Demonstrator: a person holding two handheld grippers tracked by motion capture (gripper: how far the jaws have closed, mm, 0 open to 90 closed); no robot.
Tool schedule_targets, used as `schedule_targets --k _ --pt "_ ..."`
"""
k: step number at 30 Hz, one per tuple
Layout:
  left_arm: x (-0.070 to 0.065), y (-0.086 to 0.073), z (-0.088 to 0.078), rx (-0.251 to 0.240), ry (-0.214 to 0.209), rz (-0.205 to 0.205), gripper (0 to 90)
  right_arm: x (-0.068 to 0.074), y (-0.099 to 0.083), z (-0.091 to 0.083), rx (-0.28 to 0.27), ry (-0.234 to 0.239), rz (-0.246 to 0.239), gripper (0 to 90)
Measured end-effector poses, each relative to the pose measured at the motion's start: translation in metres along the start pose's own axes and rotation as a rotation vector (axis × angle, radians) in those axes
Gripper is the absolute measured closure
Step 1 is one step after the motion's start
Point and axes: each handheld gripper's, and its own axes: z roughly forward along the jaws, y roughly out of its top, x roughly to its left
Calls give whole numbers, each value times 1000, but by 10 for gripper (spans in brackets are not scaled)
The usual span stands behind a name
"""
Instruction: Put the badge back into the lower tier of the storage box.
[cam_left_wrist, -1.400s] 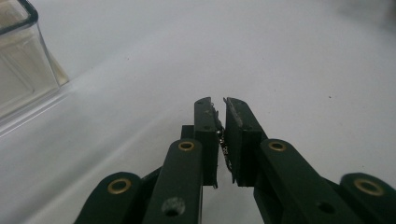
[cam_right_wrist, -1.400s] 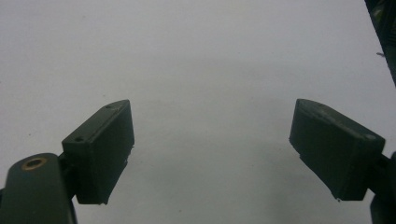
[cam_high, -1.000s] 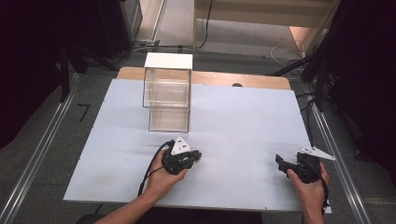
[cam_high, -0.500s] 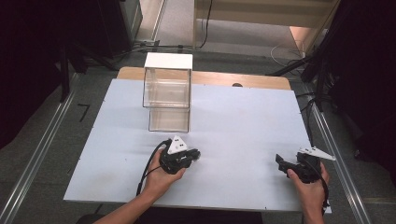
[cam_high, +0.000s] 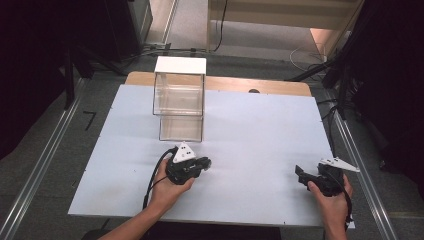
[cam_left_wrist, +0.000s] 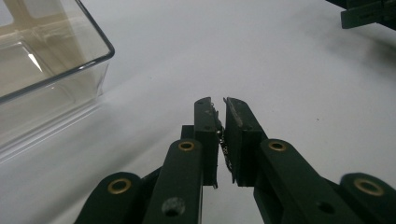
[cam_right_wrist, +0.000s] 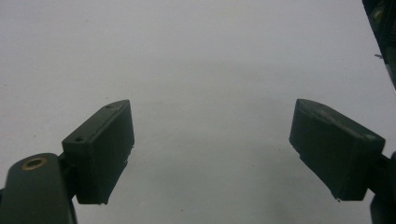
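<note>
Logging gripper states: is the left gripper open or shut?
Shut. The left gripper has its jaws almost together with nothing between them.

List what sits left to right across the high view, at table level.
Clear plastic drawer box → left gripper, held just in front of the box and slightly right of it → bare stretch of white table → right gripper near the table's right edge.

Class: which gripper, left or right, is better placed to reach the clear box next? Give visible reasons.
Left, probably. The left gripper sits just in front of the clear box, though its jaws are shut. The right gripper, jaws open, rests far off near the table edge.
</note>
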Motion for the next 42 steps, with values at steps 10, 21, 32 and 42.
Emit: schedule_targets --k 10,21,32,42 --pt "6 1 -6 -9 5 -19 843 0 0 -2 -10 3 2 125" --pt "11 2 -12 -23 8 -32 842 1 0 -4 -14 6 4 125" --pt "14 4 -15 -29 15 -40 843 1 0 -5 -17 10 2 125" --pt "18 7 -19 -49 27 -52 842 1 0 -5 -17 9 4 125"
